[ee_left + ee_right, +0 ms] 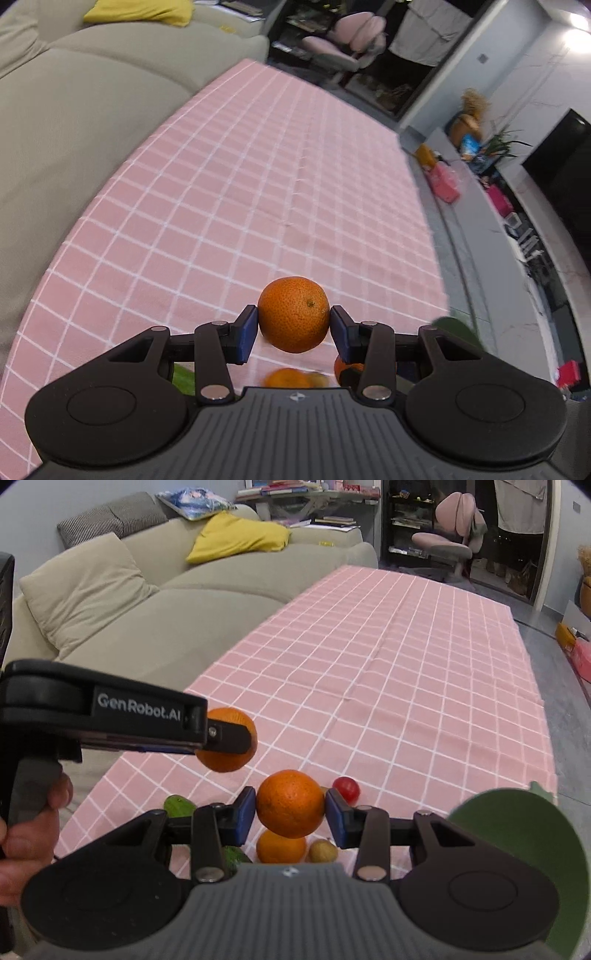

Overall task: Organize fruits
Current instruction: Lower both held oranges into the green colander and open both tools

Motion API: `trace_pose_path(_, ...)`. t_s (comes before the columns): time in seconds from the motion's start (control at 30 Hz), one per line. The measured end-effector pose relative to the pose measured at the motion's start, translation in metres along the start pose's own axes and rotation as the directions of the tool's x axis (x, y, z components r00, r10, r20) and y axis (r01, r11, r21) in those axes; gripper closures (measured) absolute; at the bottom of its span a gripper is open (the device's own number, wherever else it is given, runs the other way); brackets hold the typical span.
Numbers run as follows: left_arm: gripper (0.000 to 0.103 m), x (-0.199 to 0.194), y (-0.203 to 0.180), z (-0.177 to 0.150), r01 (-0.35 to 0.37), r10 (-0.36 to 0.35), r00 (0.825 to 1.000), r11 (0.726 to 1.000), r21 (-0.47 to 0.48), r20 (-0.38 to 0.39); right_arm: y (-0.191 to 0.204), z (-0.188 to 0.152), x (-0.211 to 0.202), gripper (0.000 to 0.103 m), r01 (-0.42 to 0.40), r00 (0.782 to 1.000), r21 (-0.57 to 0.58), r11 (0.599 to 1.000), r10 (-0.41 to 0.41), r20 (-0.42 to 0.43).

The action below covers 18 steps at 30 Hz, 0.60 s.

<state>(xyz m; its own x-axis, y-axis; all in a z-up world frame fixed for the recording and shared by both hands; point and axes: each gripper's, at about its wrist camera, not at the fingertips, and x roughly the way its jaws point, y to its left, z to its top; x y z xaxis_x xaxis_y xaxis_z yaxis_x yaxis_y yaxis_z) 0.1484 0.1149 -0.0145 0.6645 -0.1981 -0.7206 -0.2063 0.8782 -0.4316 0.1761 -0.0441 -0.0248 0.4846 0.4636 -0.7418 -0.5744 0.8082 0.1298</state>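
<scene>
Both claws grip oranges — left, right — above a third orange, tomato, cucumber.

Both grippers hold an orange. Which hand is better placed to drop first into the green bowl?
Right, probably. The green bowl sits just beside the right gripper and its orange. The left gripper, clamped on its own orange, is on the side away from it, seeing only a sliver of the rim.

black grippers — blue pads
</scene>
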Motion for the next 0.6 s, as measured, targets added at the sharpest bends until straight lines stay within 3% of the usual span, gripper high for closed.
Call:
trace_pose_path(0.17, 0.055, -0.011, -0.038, -0.003, 0.071, -0.07, 0.997, 0.995, 0.065, -0.015, -0.017, -0.008, -0.041, 0.065, 0.023, 1.0, 0.003, 1.0, -0.023, 0.02)
trace_pose_path(0.37, 0.055, -0.009, -0.091, -0.017, 0.178, -0.167, 0.983, 0.97, 0.166, -0.076, -0.049, -0.022, -0.083, 0.065, 0.082, 0.996, 0.016, 0.996, -0.082, 0.018)
trace_pose_path(0.6, 0.055, 0.021, -0.141, -0.037, 0.214, -0.168, 0.969, 0.935, 0.282, -0.179, -0.091, -0.04, -0.102, 0.065, 0.148, 0.988, 0.005, 0.989, -0.148, -0.034)
